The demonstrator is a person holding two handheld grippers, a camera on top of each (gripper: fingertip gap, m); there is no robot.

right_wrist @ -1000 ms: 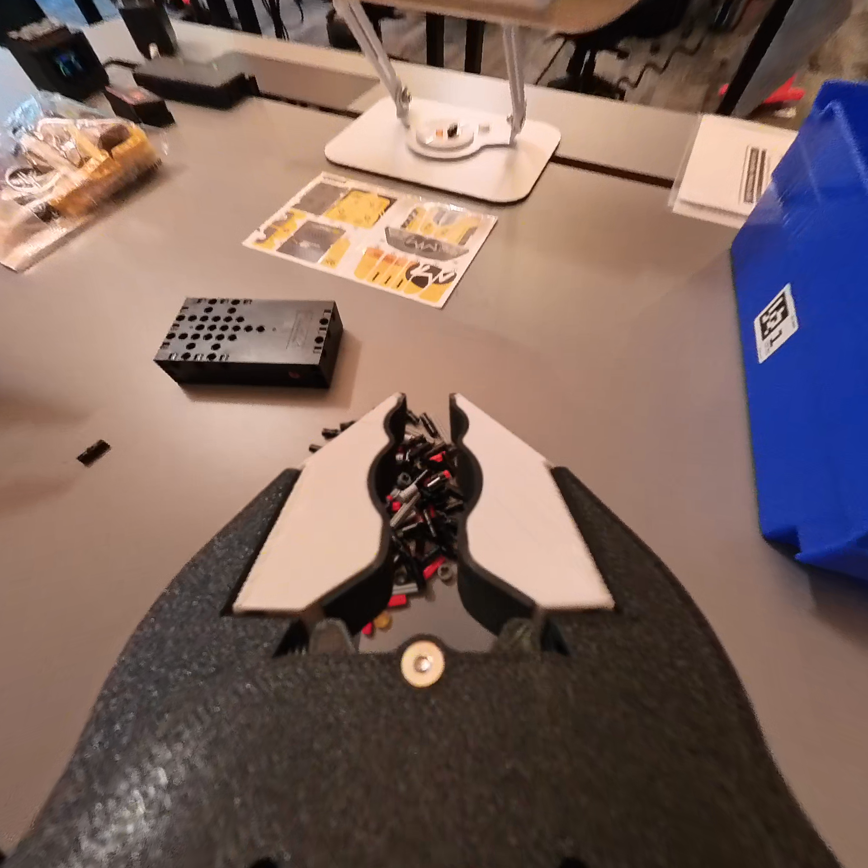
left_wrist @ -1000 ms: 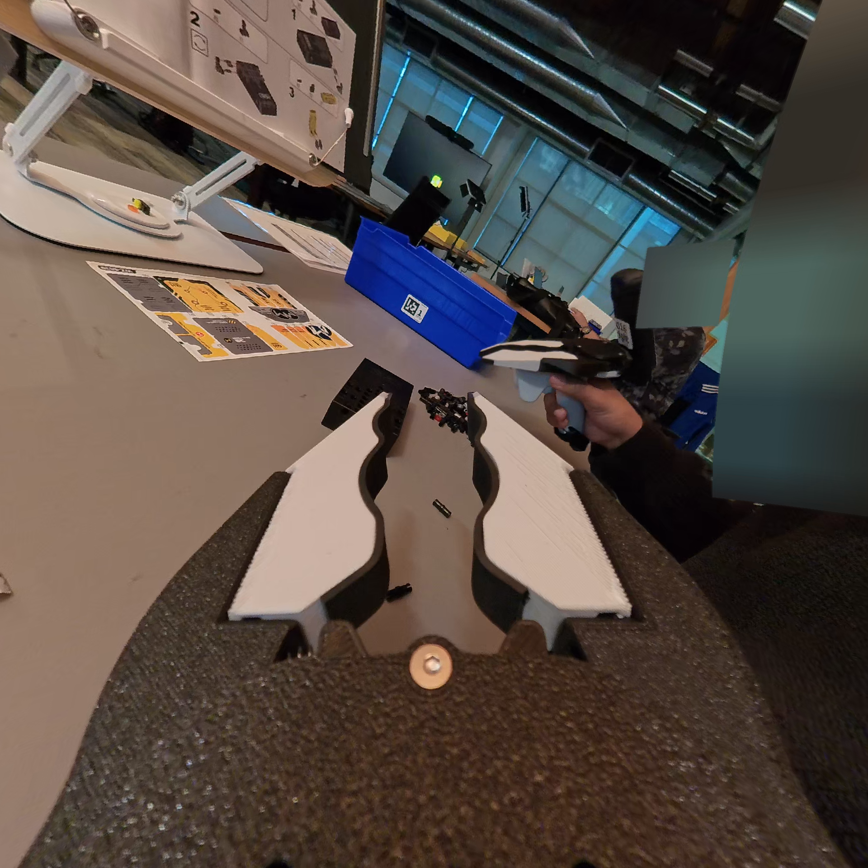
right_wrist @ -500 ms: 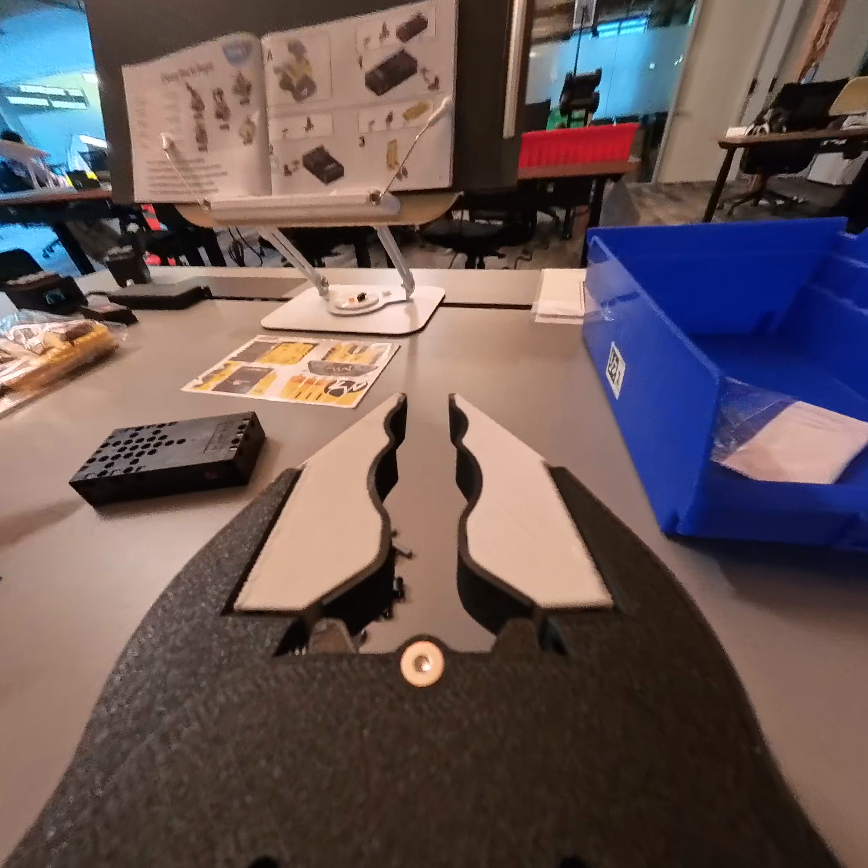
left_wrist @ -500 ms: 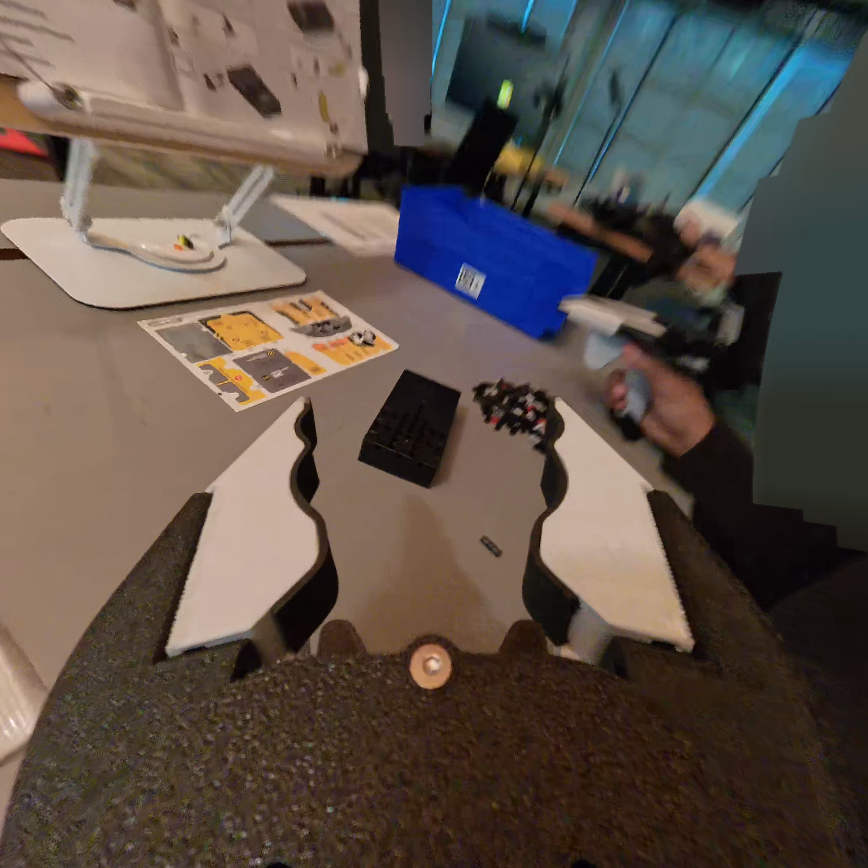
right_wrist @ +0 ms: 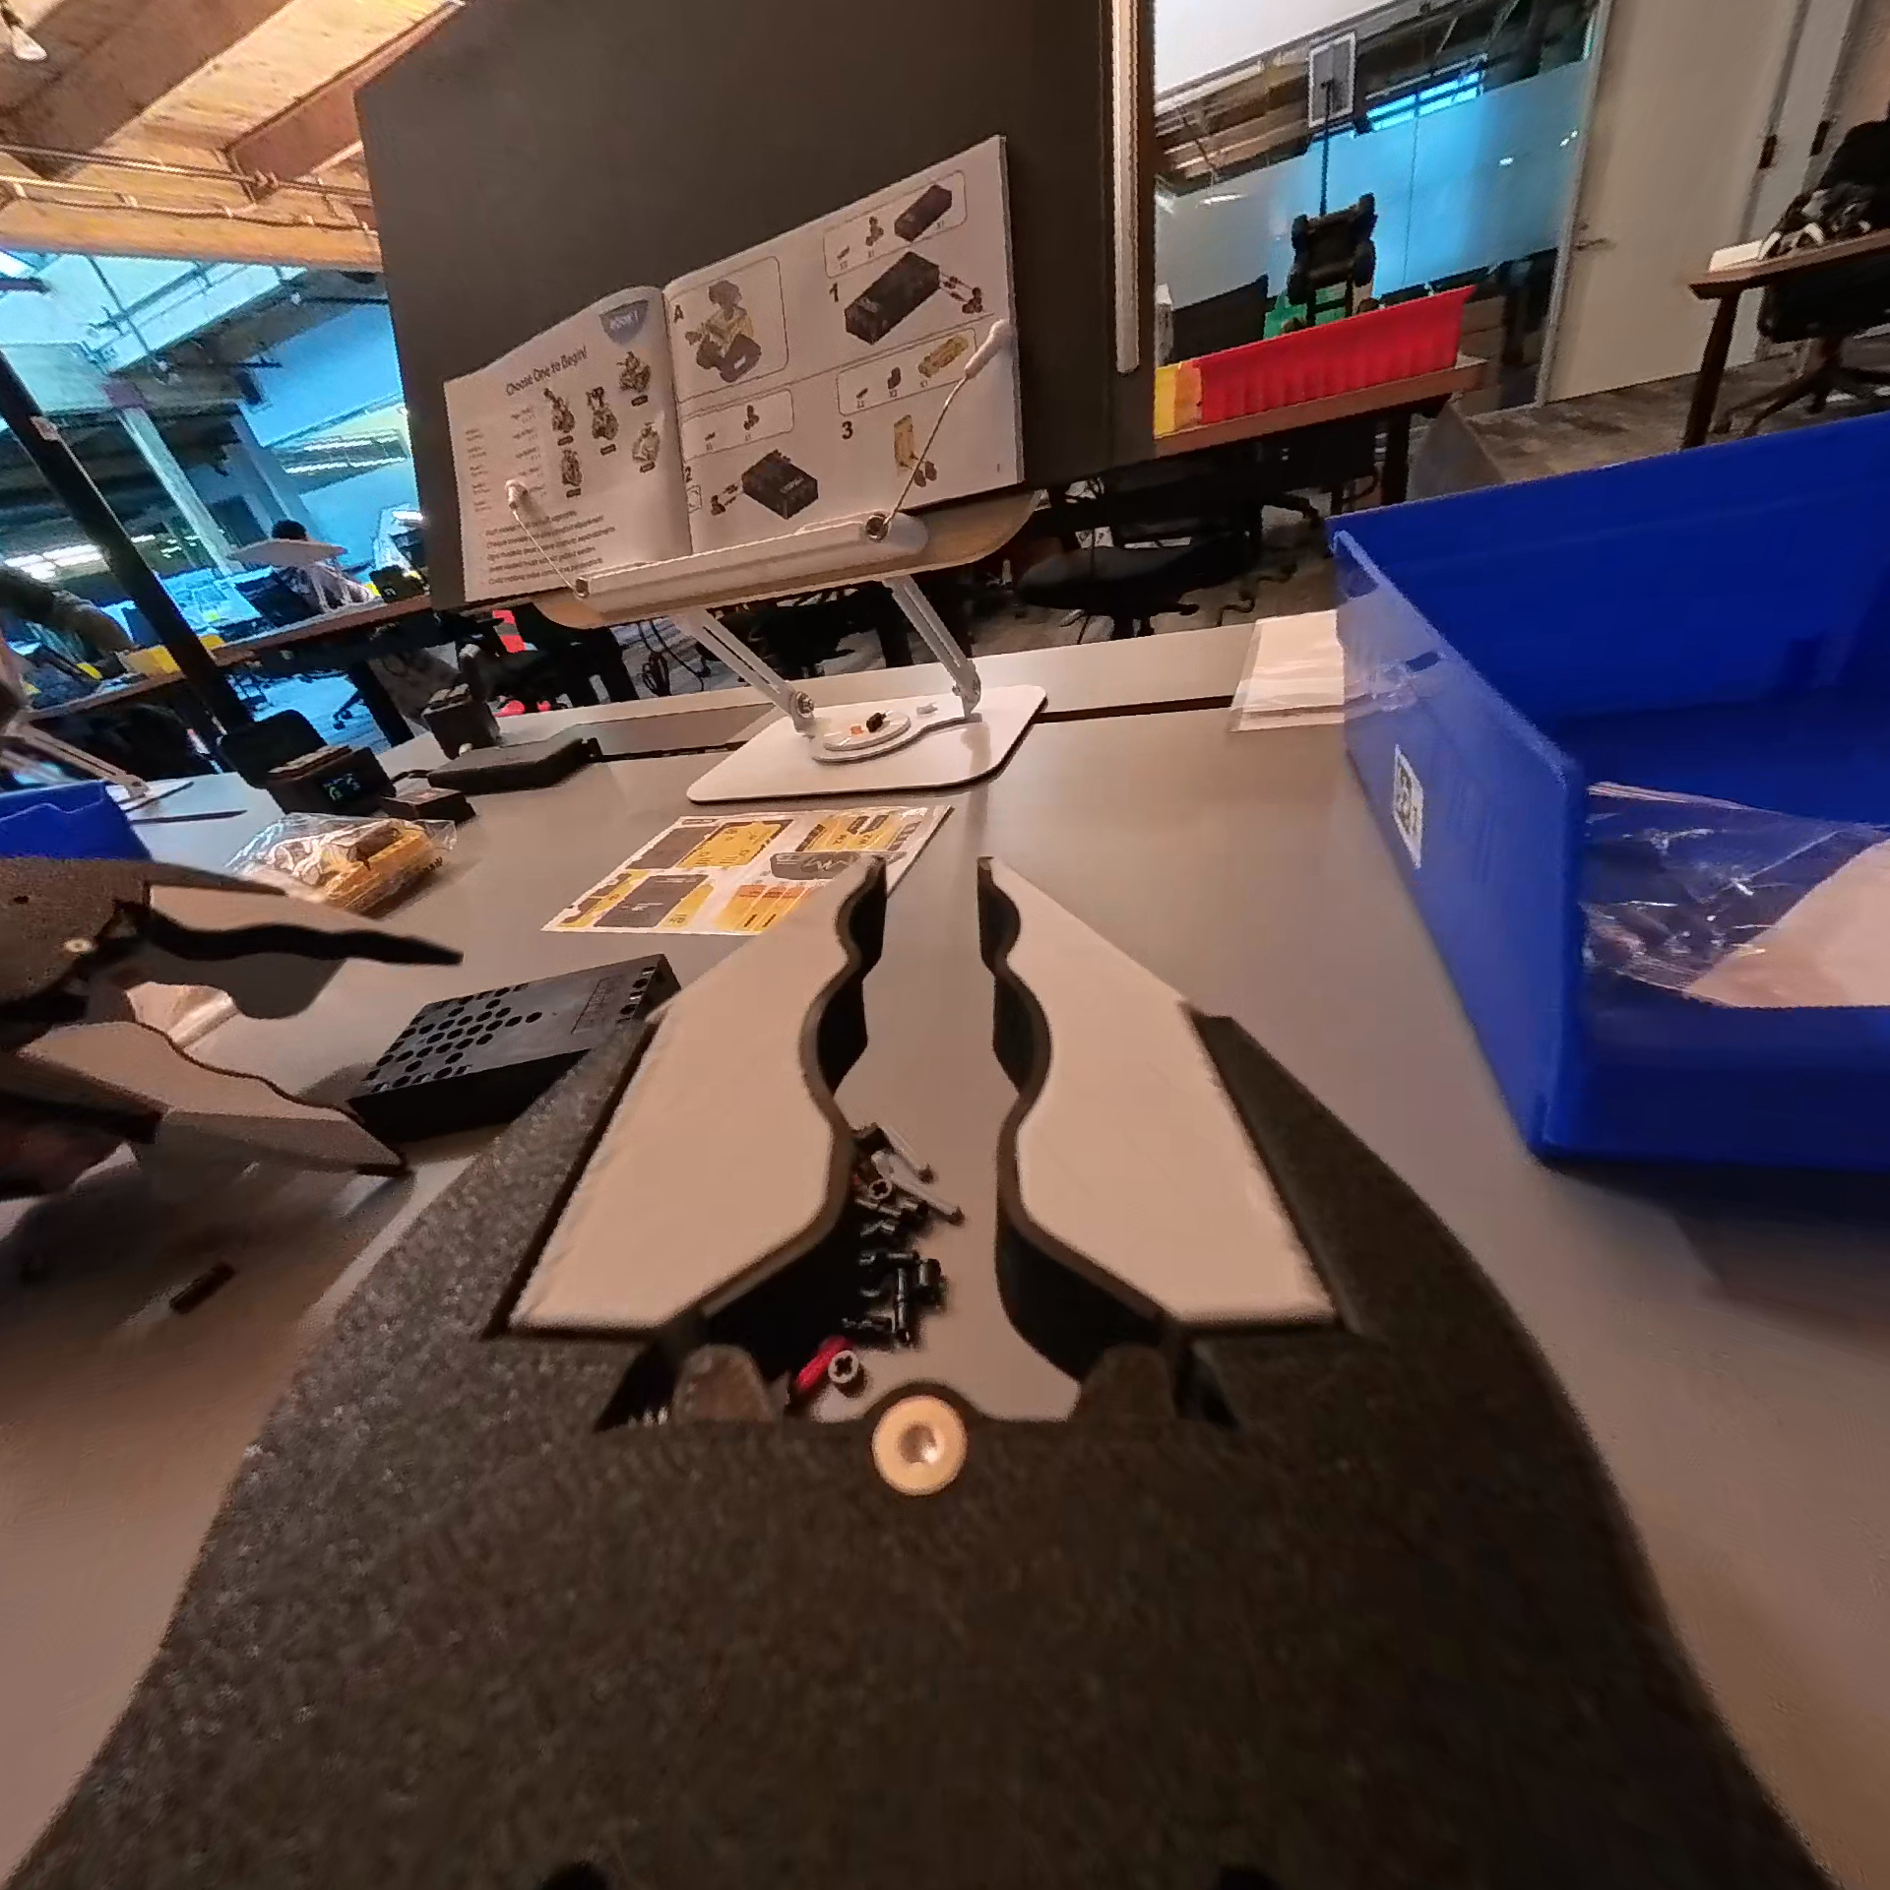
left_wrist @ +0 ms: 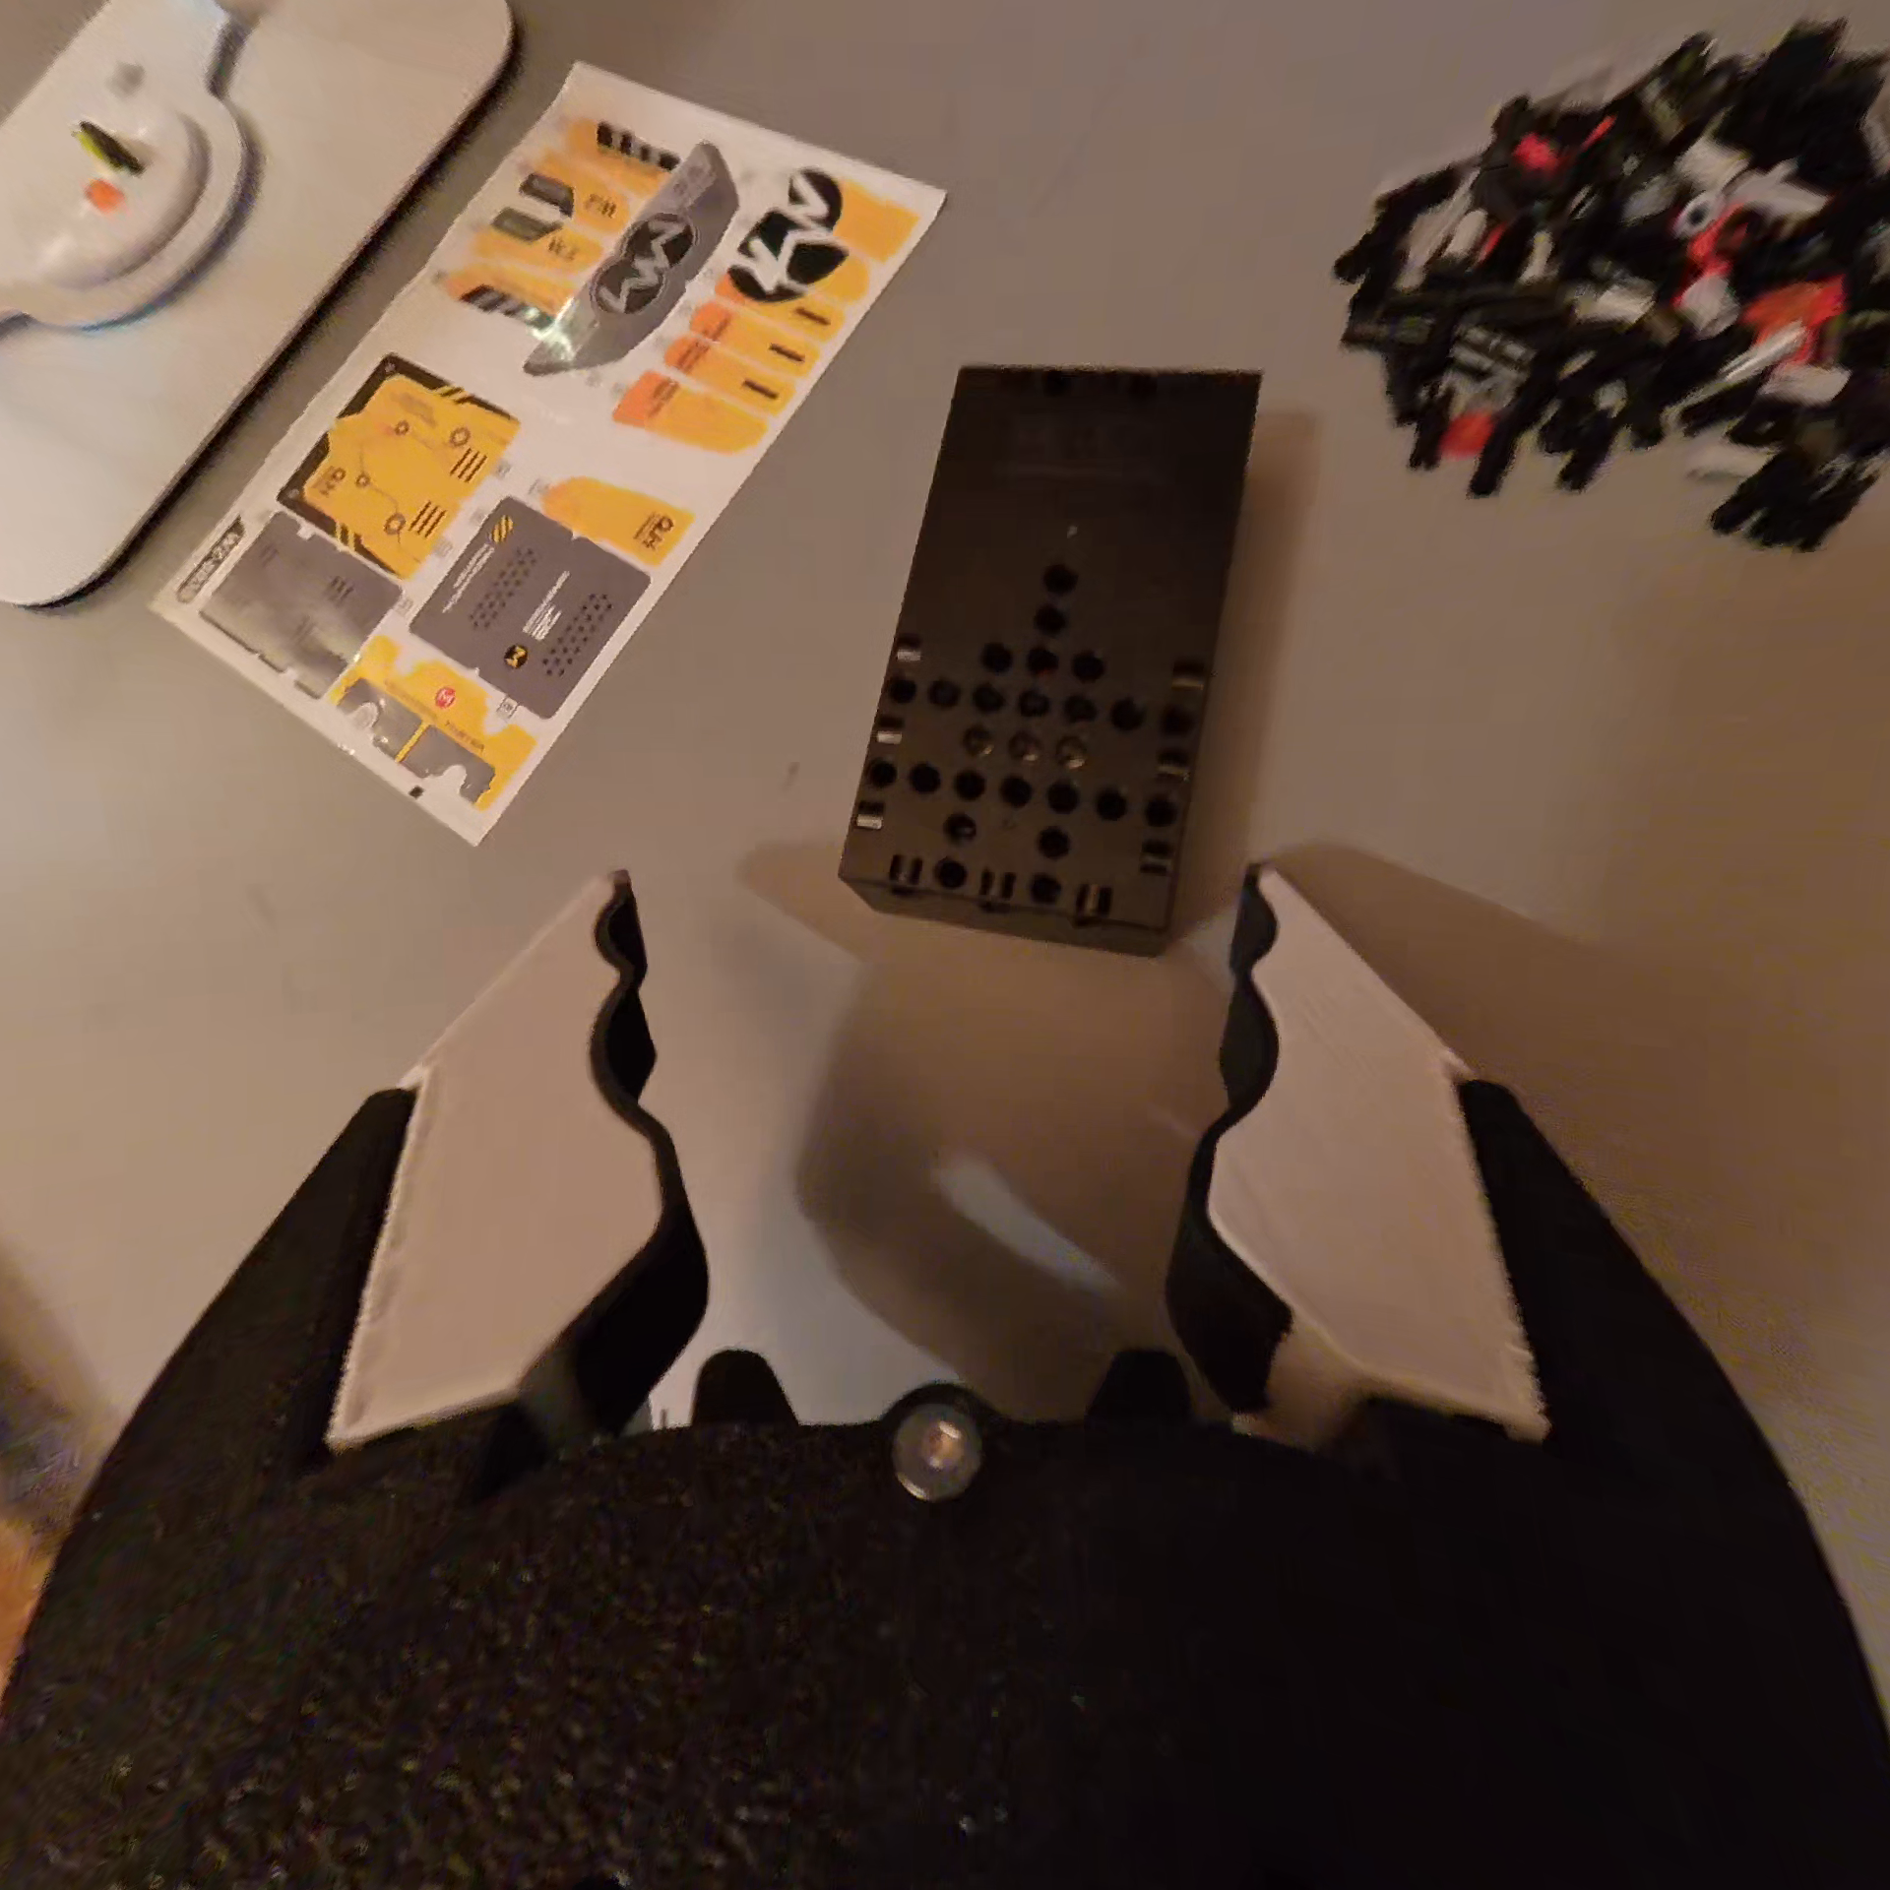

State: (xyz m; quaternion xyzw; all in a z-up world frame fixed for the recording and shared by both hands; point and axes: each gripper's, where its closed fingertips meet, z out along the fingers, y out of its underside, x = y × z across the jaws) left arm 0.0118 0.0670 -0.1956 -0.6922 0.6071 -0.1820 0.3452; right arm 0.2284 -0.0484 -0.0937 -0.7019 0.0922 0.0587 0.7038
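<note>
The left gripper point(left_wrist: 936, 890) hangs over the grey table point(left_wrist: 1534, 716) with its jaws spread wide and nothing between them; the right gripper point(right_wrist: 931, 869) holds its jaws only a little apart, also with nothing gripped. Just ahead of the left gripper's fingertips lies the black perforated block point(left_wrist: 1043, 655), flat on the table, its long axis running straight away from the jaws, its near short end between the two tips but not touching either. The left gripper is plainly the nearer one to it — in the right wrist view the block sits off to the left, with the left gripper's spread fingers close beside it. Under and between the right gripper's fingers point(right_wrist: 716, 1125) lies the pile of small black and red pins point(right_wrist: 890, 1248), most of it hidden beneath the gripper body; in the left wrist view the same pile shows well to the right of the block but is blurred, so single pieces cannot be told apart. Left of the block lies the yellow and grey sticker sheet point(left_wrist: 552, 450), and past that the white base of the book stand point(left_wrist: 153, 256), cut off by the frame edge. The stand holds an open instruction booklet point(right_wrist: 747, 409). A blue bin point(right_wrist: 1483, 920) stands to the right, clear plastic inside it, its far side out of frame. One stray black pin point(right_wrist: 201, 1287) lies apart near the left gripper.
</note>
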